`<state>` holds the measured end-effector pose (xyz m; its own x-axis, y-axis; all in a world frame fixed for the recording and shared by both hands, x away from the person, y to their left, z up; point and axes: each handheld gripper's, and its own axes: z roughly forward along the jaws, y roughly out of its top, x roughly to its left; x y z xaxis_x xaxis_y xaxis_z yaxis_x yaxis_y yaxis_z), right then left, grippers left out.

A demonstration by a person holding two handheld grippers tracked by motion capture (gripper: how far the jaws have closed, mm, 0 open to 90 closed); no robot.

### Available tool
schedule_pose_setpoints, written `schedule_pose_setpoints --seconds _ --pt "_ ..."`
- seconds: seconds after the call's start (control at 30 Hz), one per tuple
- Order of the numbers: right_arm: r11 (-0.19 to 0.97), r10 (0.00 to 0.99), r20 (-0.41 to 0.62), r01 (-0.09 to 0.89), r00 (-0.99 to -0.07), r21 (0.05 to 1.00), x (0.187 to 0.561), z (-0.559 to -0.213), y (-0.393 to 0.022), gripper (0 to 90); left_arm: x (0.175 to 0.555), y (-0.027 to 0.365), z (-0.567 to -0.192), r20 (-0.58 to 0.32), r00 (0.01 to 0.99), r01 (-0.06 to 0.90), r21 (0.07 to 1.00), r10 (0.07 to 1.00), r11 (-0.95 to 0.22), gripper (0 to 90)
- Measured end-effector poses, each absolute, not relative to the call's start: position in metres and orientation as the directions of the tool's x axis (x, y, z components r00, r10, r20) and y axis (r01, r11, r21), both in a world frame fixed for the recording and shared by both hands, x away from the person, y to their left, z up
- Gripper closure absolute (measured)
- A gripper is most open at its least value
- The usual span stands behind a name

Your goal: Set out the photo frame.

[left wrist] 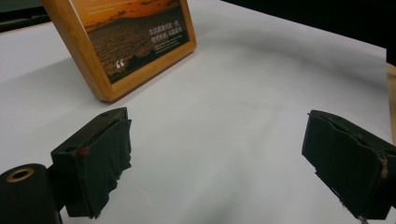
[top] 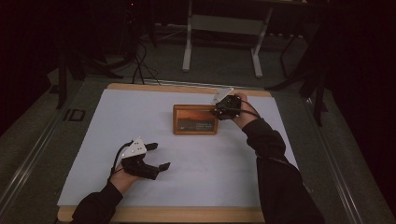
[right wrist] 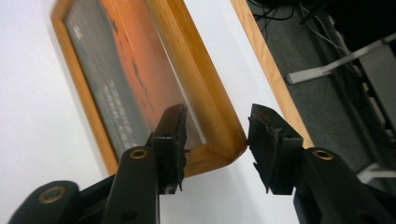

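The right tool (right wrist: 217,140) straddles the picture frame's (top: 195,119) corner, jaws open, apparently not pressing. The left tool (top: 159,156) is open and empty, farther away.

Person: dark long sleeves on both forearms, cuffs gathered at the wrists.

Left gripper (top: 156,156): black body, grey three-cornered plate with pale dots on top, two black jaws faced with frayed dark padding, brass-ringed pivot hole.

Right gripper (top: 215,112): black body, grey plate, black cable trailing, brass-ringed pivots, ragged black pads.
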<state>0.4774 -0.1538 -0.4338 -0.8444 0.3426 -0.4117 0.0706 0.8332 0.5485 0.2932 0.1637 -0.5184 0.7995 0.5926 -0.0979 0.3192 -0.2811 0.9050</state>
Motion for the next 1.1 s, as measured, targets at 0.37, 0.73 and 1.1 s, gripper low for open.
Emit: schedule_pose_setpoints --seconds 0.37,0.73,1.1 --pt "0.697 0.453 -0.292 0.131 -0.842 0.705 0.452 -0.43 -0.164 27.4 0.291 0.162 -0.518 -0.098 0.805 0.315 0.907 0.586 -0.281 8.4" --pt "0.568 0.484 -0.155 0.175 -0.861 0.804 0.414 -0.446 -0.178 13.2 0.288 0.16 -0.517 -0.093 0.814 0.301 0.912 0.573 -0.28 8.3" --pt "0.51 0.515 -0.099 0.211 -0.851 0.834 0.384 -0.473 -0.194 13.5 0.287 0.159 -0.517 -0.093 0.824 0.292 0.915 0.559 -0.278 8.3"
